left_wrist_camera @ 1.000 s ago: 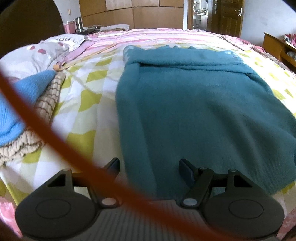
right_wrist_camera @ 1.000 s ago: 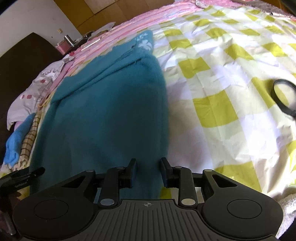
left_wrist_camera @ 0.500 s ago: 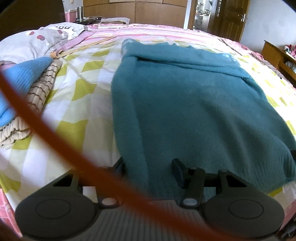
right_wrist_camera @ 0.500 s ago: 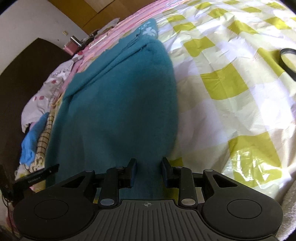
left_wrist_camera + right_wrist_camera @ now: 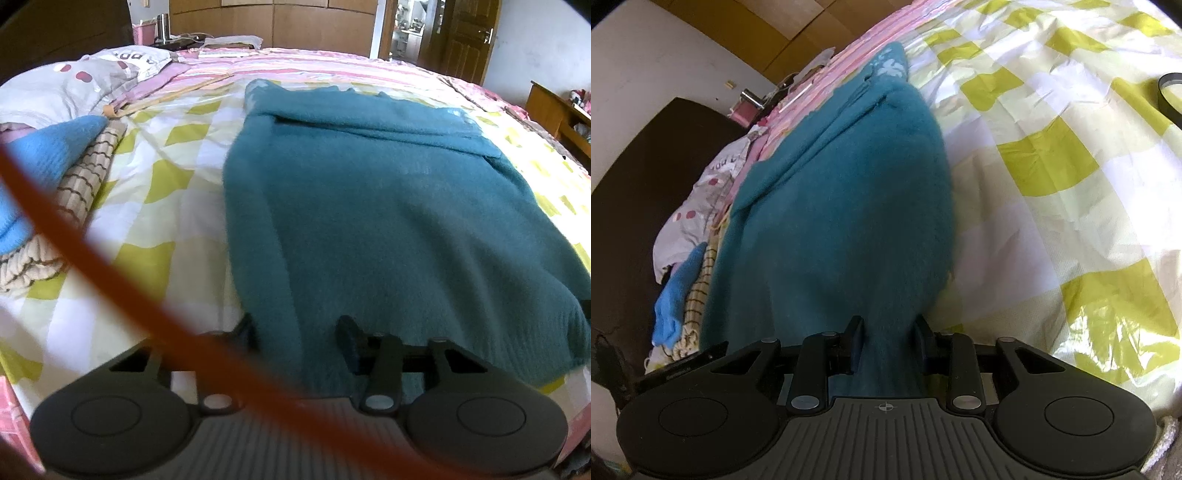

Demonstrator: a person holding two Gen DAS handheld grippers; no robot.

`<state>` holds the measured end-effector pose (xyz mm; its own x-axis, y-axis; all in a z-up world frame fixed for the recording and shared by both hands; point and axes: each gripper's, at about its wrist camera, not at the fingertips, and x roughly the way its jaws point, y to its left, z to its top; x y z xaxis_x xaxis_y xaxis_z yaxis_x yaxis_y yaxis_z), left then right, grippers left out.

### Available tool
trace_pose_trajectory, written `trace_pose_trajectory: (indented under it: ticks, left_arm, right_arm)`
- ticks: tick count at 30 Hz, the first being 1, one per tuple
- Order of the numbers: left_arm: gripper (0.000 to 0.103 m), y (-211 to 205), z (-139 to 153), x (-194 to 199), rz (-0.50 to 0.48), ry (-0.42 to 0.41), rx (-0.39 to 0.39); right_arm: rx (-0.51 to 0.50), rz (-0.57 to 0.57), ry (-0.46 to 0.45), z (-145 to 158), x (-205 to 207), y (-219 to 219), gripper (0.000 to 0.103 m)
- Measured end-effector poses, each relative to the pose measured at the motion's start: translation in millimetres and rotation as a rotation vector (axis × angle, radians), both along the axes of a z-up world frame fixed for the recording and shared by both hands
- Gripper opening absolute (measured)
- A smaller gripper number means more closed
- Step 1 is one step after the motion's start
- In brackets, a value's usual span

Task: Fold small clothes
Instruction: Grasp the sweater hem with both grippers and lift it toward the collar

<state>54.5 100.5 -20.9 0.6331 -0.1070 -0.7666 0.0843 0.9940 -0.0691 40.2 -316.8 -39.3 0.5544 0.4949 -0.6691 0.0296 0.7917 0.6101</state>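
Across the yellow-and-white checked bedspread [image 5: 159, 177] a teal sweater [image 5: 388, 221] lies spread flat, its folded sleeves crossing the far end near the pink striped sheet [image 5: 332, 62]. At the near hem, the left gripper [image 5: 299, 332] straddles the sweater's left corner: the cloth runs between the two fingers, which stand fairly wide apart, and whether they press on it cannot be told from the left wrist view. An orange cable [image 5: 92, 258] cuts diagonally across that view, blurred and close to the lens.

The right gripper [image 5: 888, 339] sits at the sweater's [image 5: 849, 203] right hem corner, its jaws narrowed with a bunched fold of teal fabric pinched between them, the pads touching the cloth on both sides.

Off to the left of the sweater lies a small pile: a blue garment [image 5: 40, 162] resting on a beige striped knit [image 5: 77, 192], beside a dotted pillow [image 5: 66, 88]. On the right, well apart, a black ring [image 5: 1171, 96] lies on the bedspread [image 5: 1071, 147].
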Motion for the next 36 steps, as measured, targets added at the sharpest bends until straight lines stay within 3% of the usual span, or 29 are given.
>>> trace_pose_trajectory:
  ticks: [2,7,12,15,16,18,21,26,32,36]
  left_arm:
    - [0.030,2,4,-1,0.005,-0.012,-0.010]
    - [0.030,4,5,3,-0.004,-0.015,-0.040]
    - [0.041,5,-3,9,-0.015,0.003,-0.021]
    - [0.043,7,-6,12,-0.012,0.017,-0.028]
    - [0.041,8,-5,11,-0.011,0.019,-0.036]
    - [0.028,9,-1,11,-0.015,0.014,-0.056]
    - [0.019,19,9,14,-0.002,0.011,-0.150]
    - [0.018,33,29,27,0.040,-0.050,-0.356]
    - [0.018,41,55,54,0.060,-0.170,-0.504]
    - [0.018,42,67,80,0.069,-0.219,-0.540]
  right_arm:
    - [0.010,0.008,-0.007,1,-2,-2,0.018]
    - [0.030,-0.002,-0.022,0,-1,-1,0.021]
    - [0.050,-0.010,-0.027,-8,5,5,0.022]
    - [0.059,0.000,-0.029,-9,7,5,0.022]
    - [0.056,0.007,-0.028,-9,8,6,0.022]
    - [0.066,0.010,-0.027,-8,8,5,0.019]
    - [0.126,-0.011,-0.039,-5,8,6,0.017]
    - [0.241,-0.032,-0.116,14,13,12,0.016]
    - [0.381,-0.079,-0.217,40,38,12,0.015]
    - [0.436,-0.103,-0.259,50,61,11,0.015]
